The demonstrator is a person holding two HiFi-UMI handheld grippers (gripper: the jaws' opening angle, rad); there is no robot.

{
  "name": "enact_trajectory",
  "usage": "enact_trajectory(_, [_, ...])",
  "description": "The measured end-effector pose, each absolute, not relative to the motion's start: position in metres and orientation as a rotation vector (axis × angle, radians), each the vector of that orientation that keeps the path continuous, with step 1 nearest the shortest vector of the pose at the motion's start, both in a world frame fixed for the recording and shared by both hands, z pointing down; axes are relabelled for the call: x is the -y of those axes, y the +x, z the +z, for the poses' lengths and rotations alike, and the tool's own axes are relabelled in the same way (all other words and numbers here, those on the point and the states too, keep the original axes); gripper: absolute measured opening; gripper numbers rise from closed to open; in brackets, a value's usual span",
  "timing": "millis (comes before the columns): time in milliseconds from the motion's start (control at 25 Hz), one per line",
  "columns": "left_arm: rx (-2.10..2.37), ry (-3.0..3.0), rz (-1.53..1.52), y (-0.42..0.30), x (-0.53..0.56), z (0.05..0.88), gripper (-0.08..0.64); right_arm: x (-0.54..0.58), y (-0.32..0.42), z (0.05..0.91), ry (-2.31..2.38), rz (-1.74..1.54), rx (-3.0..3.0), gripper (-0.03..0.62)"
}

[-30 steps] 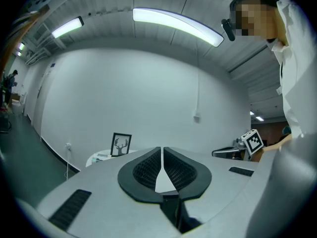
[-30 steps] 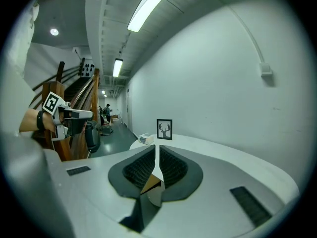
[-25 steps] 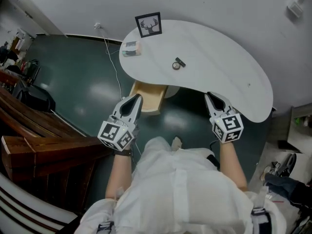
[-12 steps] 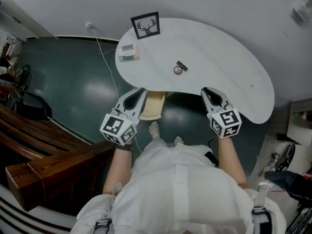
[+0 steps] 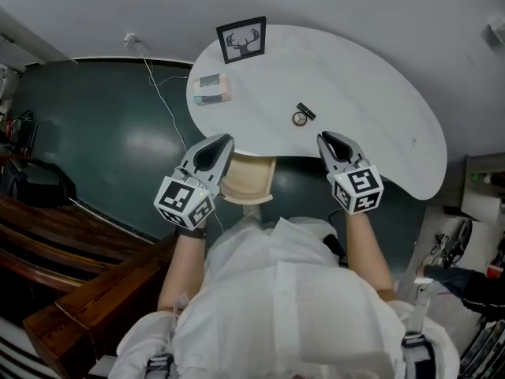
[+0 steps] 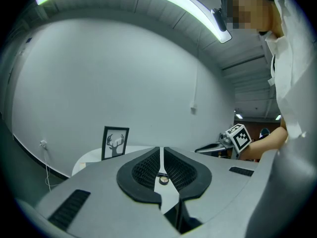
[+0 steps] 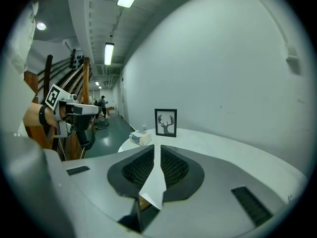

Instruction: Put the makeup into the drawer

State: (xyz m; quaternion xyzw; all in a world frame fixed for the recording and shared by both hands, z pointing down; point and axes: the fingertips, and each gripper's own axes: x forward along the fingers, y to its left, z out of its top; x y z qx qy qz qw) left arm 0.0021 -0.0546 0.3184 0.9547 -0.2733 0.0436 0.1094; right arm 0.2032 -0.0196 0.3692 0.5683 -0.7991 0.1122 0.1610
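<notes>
Your left gripper (image 5: 226, 140) is pointing at the table from left of centre in the head view, its jaws resting together with nothing between them. Above it, a small box (image 5: 211, 89) is lying near the left rim of the white table (image 5: 379, 85). A framed deer picture (image 5: 241, 39) is standing at the upper edge. Just right of the gripper, a light wooden drawer (image 5: 251, 178) is sticking out open beneath the table. The makeup, a round compact (image 5: 300, 119) and a dark stick (image 5: 306, 110), is lying on the tabletop right of the drawer. Your right gripper (image 5: 322, 137) is hovering just below it, jaws together and empty.
</notes>
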Motion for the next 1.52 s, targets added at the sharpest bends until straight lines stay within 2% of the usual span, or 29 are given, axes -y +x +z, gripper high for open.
enact_trajectory(720, [0.692, 2.749, 0.182, -0.013, 0.12, 0.382, 0.029, 0.092, 0.192, 0.487, 1.517, 0.56, 1.994, 0.155])
enact_trajectory(1520, [0.673, 2.725, 0.255, 0.011, 0.131, 0.413, 0.029, 0.12, 0.221, 0.566, 1.526, 0.712, 1.765, 0.212])
